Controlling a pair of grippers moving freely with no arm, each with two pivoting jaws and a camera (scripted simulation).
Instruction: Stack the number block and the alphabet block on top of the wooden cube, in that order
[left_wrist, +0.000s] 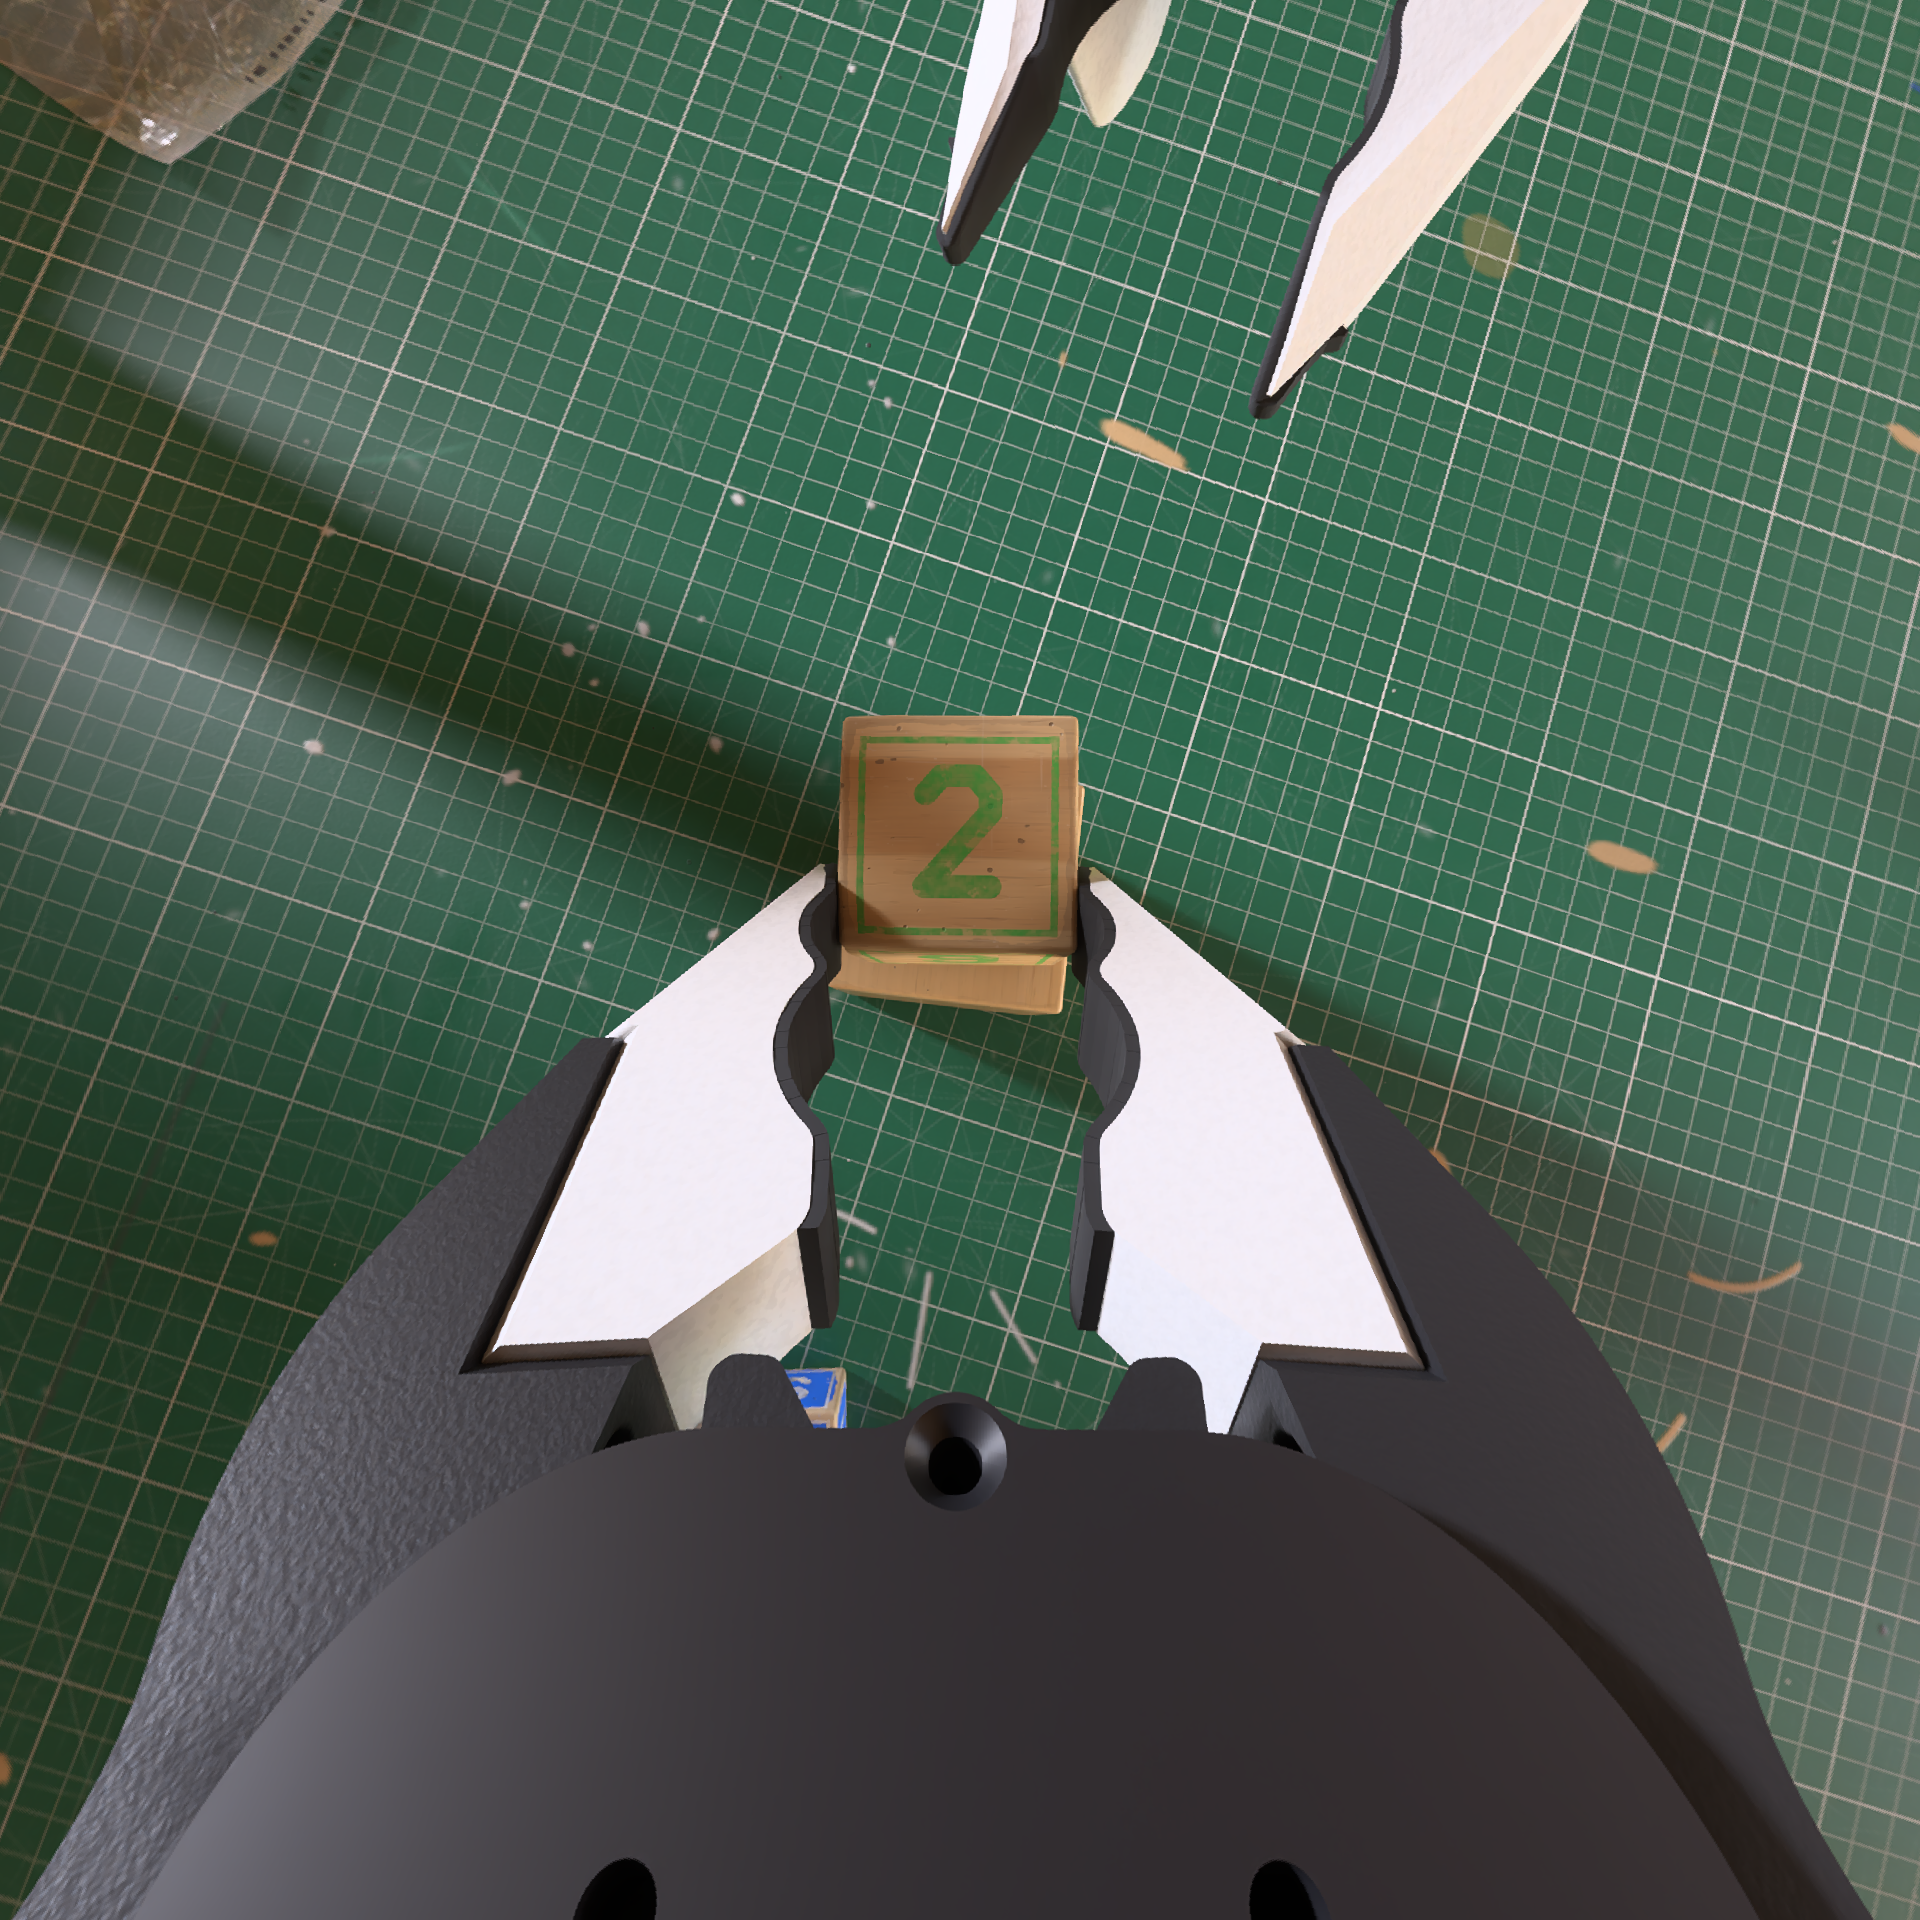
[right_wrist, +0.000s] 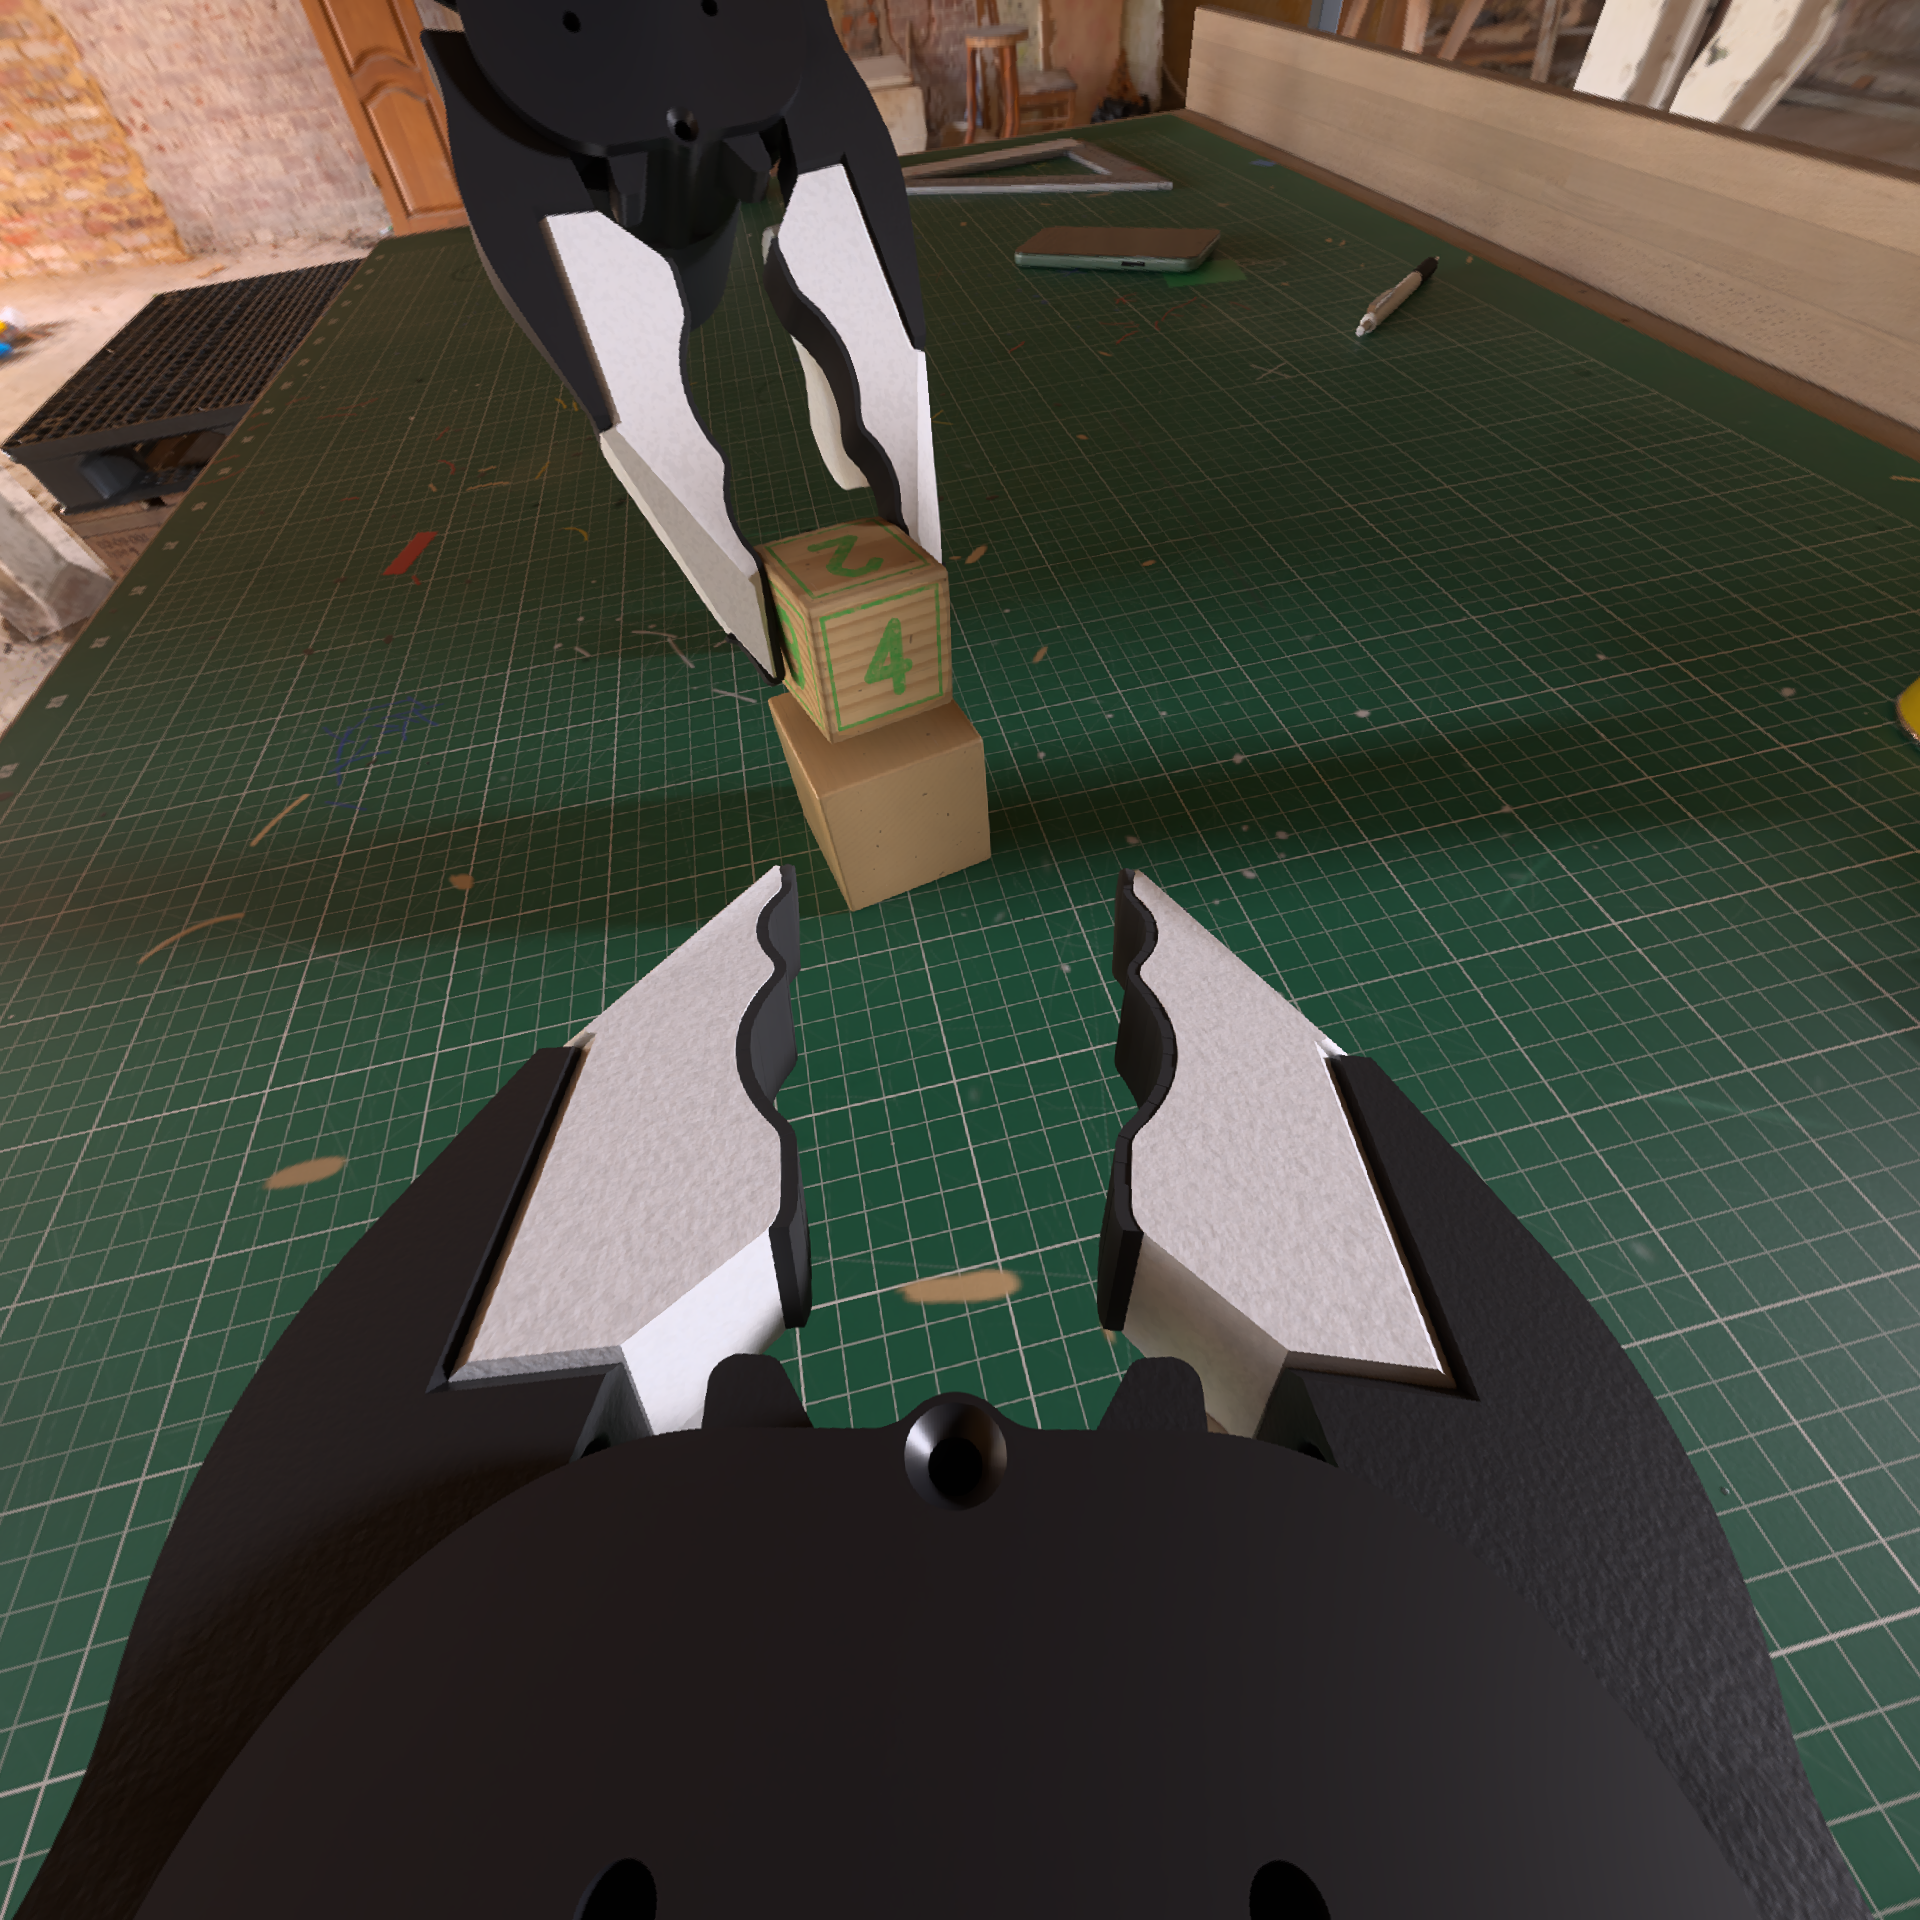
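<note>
The number block (left_wrist: 956, 831), wooden with green digits, sits on top of the plain wooden cube (left_wrist: 945, 982), turned a little relative to it. My left gripper (left_wrist: 956, 883) points down from above with its fingertips pressed on two opposite sides of the block. From the right wrist view the same block (right_wrist: 862, 634) rests on the cube (right_wrist: 904, 810), with the left gripper (right_wrist: 847, 592) around it. A blue corner of the alphabet block (left_wrist: 821, 1397) shows behind the left gripper's body. My right gripper (right_wrist: 956, 894) is open and empty, low over the mat, just short of the cube.
The green cutting mat (right_wrist: 1351, 935) covers the table. A phone (right_wrist: 1117, 249), a pen (right_wrist: 1397, 296) and a metal square (right_wrist: 1039, 171) lie far off. A wooden board (right_wrist: 1558, 177) lines the right edge. A clear plastic piece (left_wrist: 156, 73) lies in the corner.
</note>
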